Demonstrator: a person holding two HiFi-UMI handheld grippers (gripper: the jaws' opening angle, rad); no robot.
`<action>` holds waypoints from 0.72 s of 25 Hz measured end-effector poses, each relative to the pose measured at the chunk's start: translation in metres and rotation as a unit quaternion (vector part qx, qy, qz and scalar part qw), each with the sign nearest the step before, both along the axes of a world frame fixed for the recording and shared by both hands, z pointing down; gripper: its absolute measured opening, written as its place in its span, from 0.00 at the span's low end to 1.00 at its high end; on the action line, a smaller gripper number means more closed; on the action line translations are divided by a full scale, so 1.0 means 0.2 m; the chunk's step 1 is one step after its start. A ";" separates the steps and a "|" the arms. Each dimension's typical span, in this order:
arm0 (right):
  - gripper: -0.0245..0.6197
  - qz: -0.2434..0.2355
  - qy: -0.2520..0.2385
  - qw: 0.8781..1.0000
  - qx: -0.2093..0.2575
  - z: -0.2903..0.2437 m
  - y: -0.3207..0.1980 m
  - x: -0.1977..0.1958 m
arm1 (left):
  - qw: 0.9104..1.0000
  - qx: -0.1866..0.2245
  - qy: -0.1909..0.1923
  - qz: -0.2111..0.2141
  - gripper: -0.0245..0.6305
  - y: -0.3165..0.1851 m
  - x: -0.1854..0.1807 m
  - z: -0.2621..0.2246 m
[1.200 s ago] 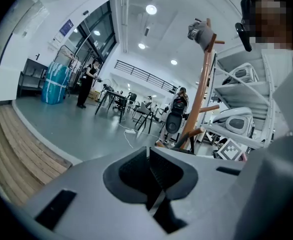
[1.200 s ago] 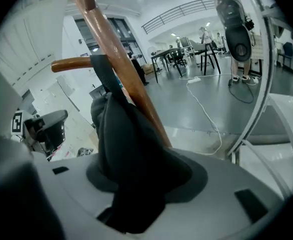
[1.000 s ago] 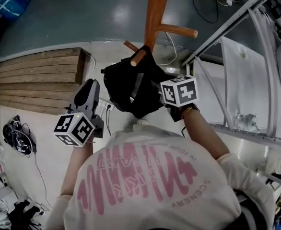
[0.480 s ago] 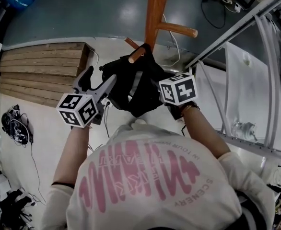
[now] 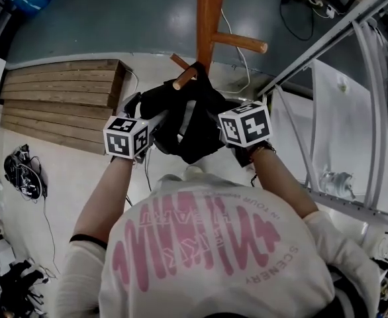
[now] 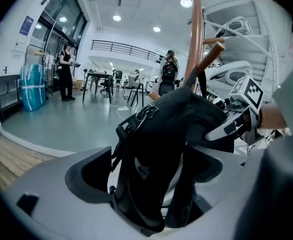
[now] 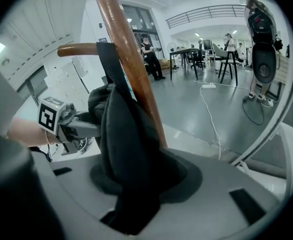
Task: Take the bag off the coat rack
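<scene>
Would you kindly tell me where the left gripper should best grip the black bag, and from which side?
Grip the bag's upper body, near the strap, from the person's left, opposite the right gripper clamped on the other side. The strap hangs over an upward-tilted peg, so a high hold probably lifts it off. The left gripper's jaws are opening around it.

the bag (image 5: 191, 121) is black matt cloth, soft and creased, with a small shiny metal zip pull (image 6: 145, 113). the coat rack (image 5: 210, 12) is smooth reddish-brown wood with a slight sheen. the floor (image 5: 114, 18) is glossy grey. the planks (image 5: 55, 91) are pale, matt, grained wood.
</scene>
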State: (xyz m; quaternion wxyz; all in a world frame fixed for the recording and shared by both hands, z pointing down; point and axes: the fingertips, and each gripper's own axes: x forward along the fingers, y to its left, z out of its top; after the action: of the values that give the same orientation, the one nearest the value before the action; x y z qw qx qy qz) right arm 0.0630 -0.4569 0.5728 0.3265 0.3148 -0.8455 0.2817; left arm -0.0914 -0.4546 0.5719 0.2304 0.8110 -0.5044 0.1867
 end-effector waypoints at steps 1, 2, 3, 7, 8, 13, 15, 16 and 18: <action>0.27 -0.002 -0.002 1.000 -0.002 0.00 0.00 0.00 | 1.000 0.004 0.003 0.005 0.70 -0.01 0.01 -0.01; 0.27 -0.004 -0.004 1.000 -0.005 0.00 -0.01 -0.01 | 1.000 0.008 0.005 0.013 0.70 -0.03 0.02 -0.02; 0.28 -0.006 -0.007 1.000 -0.007 -0.01 -0.01 -0.01 | 1.000 0.012 0.007 0.021 0.70 -0.04 0.03 -0.03; 0.30 -0.002 -0.018 1.000 -0.010 -0.01 -0.01 -0.02 | 0.999 0.016 0.008 0.040 0.70 -0.07 0.10 -0.05; 0.30 0.003 -0.023 1.000 -0.010 -0.01 -0.01 -0.02 | 0.999 0.011 0.013 0.037 0.69 -0.07 0.10 -0.05; 0.34 0.023 -0.045 0.999 -0.010 -0.02 0.00 -0.03 | 0.999 -0.021 0.025 0.016 0.49 -0.04 0.07 -0.04; 0.35 0.029 -0.052 0.998 -0.008 -0.02 0.00 -0.03 | 1.000 -0.020 0.017 0.006 0.45 -0.02 0.08 -0.04; 0.36 0.034 -0.056 0.998 -0.005 -0.02 0.00 -0.03 | 1.000 -0.021 0.014 -0.002 0.44 -0.01 0.08 -0.03; 0.36 0.047 -0.058 0.997 0.010 -0.03 -0.01 -0.01 | 1.000 -0.024 0.009 -0.018 0.42 0.01 0.09 -0.03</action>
State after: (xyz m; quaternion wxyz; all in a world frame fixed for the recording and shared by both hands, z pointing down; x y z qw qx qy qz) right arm 0.0610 -0.4594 0.5666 0.2603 0.3409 -0.8499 0.3060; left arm -0.0729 -0.4531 0.5661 0.2577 0.7976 -0.5120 0.1876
